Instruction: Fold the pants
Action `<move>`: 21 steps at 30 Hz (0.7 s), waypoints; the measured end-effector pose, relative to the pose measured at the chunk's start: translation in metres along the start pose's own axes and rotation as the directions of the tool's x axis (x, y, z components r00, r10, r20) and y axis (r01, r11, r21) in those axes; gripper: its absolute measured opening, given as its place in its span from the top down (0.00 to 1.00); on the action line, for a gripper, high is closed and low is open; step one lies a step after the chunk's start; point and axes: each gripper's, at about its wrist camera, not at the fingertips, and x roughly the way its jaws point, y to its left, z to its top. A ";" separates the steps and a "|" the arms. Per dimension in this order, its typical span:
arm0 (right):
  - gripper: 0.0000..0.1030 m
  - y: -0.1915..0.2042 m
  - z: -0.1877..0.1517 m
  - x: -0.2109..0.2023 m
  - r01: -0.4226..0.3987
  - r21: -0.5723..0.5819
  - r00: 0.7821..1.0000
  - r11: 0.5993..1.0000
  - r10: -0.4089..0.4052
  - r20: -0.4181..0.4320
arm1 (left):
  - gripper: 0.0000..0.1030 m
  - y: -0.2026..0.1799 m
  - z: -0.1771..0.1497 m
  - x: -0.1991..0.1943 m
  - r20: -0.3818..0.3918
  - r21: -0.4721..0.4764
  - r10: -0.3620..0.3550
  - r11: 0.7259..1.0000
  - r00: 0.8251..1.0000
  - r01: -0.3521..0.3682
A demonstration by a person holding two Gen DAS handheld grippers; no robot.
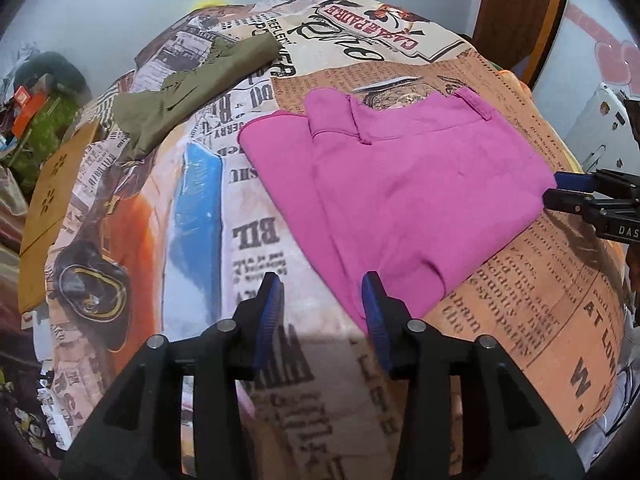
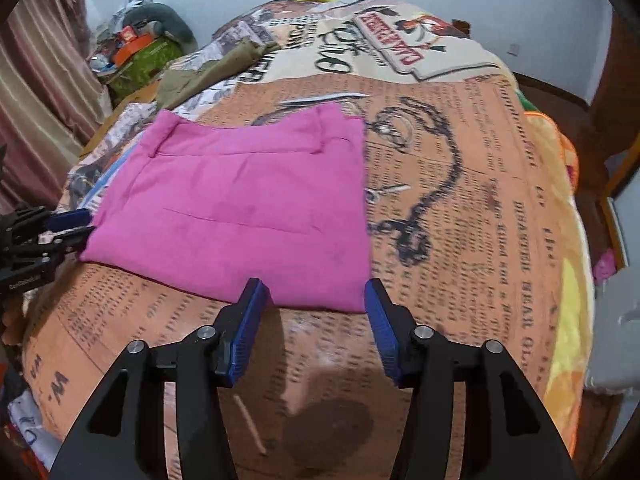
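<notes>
Pink pants (image 1: 400, 184) lie folded into a flat rectangle on the newspaper-print bed cover (image 1: 540, 300). My left gripper (image 1: 320, 292) hovers open over their near left corner, whose pink edge shows just inside the right finger; the pads do not press it. In the right wrist view, the pants (image 2: 240, 208) lie straight ahead. My right gripper (image 2: 314, 292) is open over their near edge, nothing pinched. Each gripper shows in the other's view: the right gripper (image 1: 554, 190) at the pants' right side, the left gripper (image 2: 90, 222) at their left side.
An olive green garment (image 1: 180, 96) lies crumpled at the far left of the bed. A cardboard sheet (image 1: 52, 200) sticks out at the left edge, with clutter (image 2: 136, 48) beyond it. A thin stick (image 2: 250, 424) and a dark stain (image 2: 328, 428) are near me. Wooden furniture (image 1: 520, 12) stands at the right.
</notes>
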 end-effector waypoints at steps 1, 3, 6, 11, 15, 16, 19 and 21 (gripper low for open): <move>0.51 -0.002 -0.001 -0.001 0.004 0.007 1.000 1.000 -0.004 -0.001 | 0.57 0.001 0.000 -0.001 -0.002 -0.005 -0.002 1.000 1.000 0.002; 0.51 -0.005 -0.001 -0.003 0.010 0.015 1.000 1.000 -0.010 0.004 | 0.57 0.005 0.001 -0.002 -0.006 -0.016 -0.009 1.000 1.000 0.009; 0.51 -0.005 0.000 -0.008 0.018 0.007 1.000 1.000 -0.018 0.018 | 0.57 0.012 0.005 -0.009 0.005 -0.036 -0.009 0.999 1.000 0.009; 0.51 -0.003 0.010 -0.017 0.016 -0.014 0.998 1.000 -0.015 0.055 | 0.54 0.021 0.021 -0.022 0.052 -0.066 -0.009 0.998 0.999 0.013; 0.48 0.000 0.024 -0.022 0.021 -0.035 0.995 0.999 -0.018 0.099 | 0.40 0.024 0.038 -0.022 0.083 -0.088 -0.029 0.995 0.996 0.037; 0.47 0.001 0.027 -0.022 0.021 -0.041 0.994 0.999 -0.016 0.108 | 0.39 0.024 0.041 -0.020 0.083 -0.089 -0.036 0.995 0.996 0.043; 0.46 0.000 0.036 -0.016 0.014 -0.043 0.994 0.999 -0.009 0.108 | 0.37 0.023 0.050 -0.007 0.055 -0.104 -0.062 0.992 0.997 0.067; 0.46 -0.002 0.040 -0.008 0.008 -0.035 0.995 0.999 -0.005 0.101 | 0.37 0.022 0.052 0.002 0.031 -0.122 -0.090 0.988 0.995 0.093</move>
